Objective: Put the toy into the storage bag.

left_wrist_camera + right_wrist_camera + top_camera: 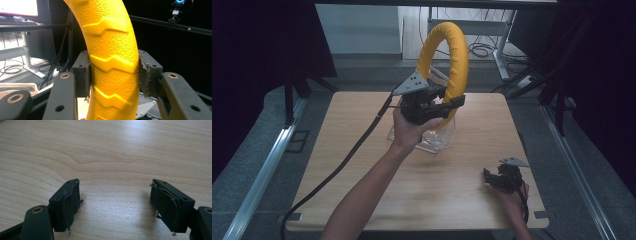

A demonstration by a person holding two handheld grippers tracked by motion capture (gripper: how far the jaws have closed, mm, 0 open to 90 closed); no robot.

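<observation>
High view: left gripper (451, 102) has the yellow ring (458, 55) pinched and lifted upright above the clear stand (432, 137). Pickup looks done, placement still open. Right gripper (496, 179) idles near the table (362, 165) edge, jaws spread, nothing between them.

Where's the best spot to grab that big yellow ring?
Probably anywhere on the rounded band of the yellow ring, fingers either side across its thickness, coming from the outer edge. The left gripper holds it that way: the fingers pinch the textured, ridged band, which likely resists slipping.
</observation>
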